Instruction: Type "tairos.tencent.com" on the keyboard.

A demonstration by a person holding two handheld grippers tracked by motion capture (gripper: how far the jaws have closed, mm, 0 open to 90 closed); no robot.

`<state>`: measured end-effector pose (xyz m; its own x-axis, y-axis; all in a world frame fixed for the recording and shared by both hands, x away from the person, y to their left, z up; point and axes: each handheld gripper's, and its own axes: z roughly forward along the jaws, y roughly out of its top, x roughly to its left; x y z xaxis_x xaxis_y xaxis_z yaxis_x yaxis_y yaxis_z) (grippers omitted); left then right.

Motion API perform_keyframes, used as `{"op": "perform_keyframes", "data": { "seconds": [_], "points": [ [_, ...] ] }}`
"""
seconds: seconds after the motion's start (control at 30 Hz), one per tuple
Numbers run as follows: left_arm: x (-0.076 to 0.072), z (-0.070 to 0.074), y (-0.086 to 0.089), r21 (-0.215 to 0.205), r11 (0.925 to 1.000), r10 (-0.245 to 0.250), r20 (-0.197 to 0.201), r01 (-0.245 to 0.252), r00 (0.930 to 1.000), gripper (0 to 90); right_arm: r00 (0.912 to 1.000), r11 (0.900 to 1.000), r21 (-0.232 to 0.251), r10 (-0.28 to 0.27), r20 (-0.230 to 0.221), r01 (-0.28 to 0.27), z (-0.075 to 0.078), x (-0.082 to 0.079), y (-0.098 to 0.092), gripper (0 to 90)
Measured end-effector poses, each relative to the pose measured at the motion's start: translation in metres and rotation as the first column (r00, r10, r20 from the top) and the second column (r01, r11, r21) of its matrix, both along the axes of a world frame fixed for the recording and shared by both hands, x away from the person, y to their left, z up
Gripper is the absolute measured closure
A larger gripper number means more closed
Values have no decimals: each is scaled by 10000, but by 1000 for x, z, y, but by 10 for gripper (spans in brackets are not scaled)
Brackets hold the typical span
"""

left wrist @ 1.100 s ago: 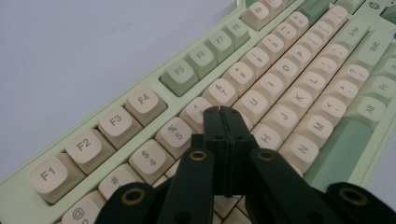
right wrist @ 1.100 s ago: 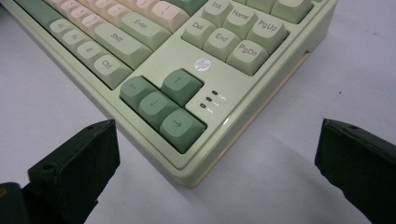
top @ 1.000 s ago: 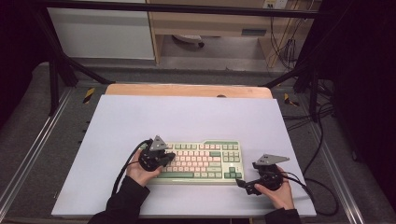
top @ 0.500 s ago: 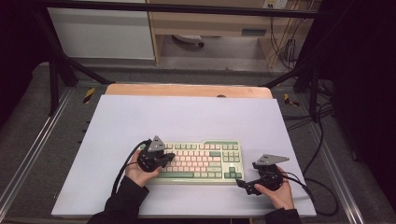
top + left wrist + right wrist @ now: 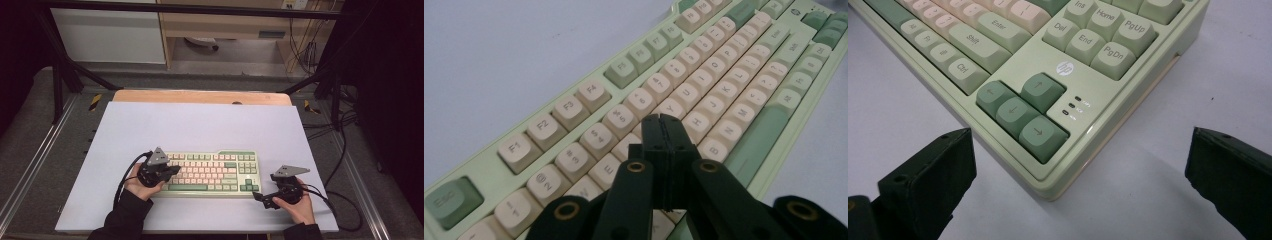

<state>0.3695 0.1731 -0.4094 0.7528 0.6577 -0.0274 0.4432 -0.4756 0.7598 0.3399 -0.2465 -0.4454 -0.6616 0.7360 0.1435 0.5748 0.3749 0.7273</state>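
Observation:
A pale green keyboard (image 5: 212, 172) with cream and green keys lies near the front of the white tabletop (image 5: 200, 125). My left gripper (image 5: 172, 171) is over its left end and points right across the keys. In the left gripper view the two jaws are pressed together with nothing between them, and the left gripper (image 5: 666, 125) has its tips low over the letter keys (image 5: 704, 107); I cannot tell whether they touch. My right gripper (image 5: 260, 196) is at the keyboard's front right corner. It stands open, the right gripper (image 5: 1081, 145) with its jaws on either side of the corner by the arrow keys (image 5: 1020, 107), clear of it.
A wooden strip (image 5: 200, 96) runs along the table's far edge. Black cables (image 5: 345, 200) trail off the right side from the right gripper, and another cable (image 5: 125, 175) loops from the left one. Metal frame rails (image 5: 30, 170) flank the table.
My left gripper has shifted a little to the left over the keyboard, jaws still shut. The right gripper has kept its place.

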Motion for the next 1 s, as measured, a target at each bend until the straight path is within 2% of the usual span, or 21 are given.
{"op": "perform_keyframes", "data": {
  "seconds": [0.6, 1.0],
  "points": [
    [-7, -7, 34, 50, 9982, 599, -150, -599, 9981, 897, 10000, 10000, 26, -15, -23, 15, 0, 0, 0, 5],
    [-6, -15, 39, 164, 9973, 714, -250, -710, 9971, 896, 10000, 10000, 23, -6, -20, 6, 0, 0, 0, 5]
  ]
}}
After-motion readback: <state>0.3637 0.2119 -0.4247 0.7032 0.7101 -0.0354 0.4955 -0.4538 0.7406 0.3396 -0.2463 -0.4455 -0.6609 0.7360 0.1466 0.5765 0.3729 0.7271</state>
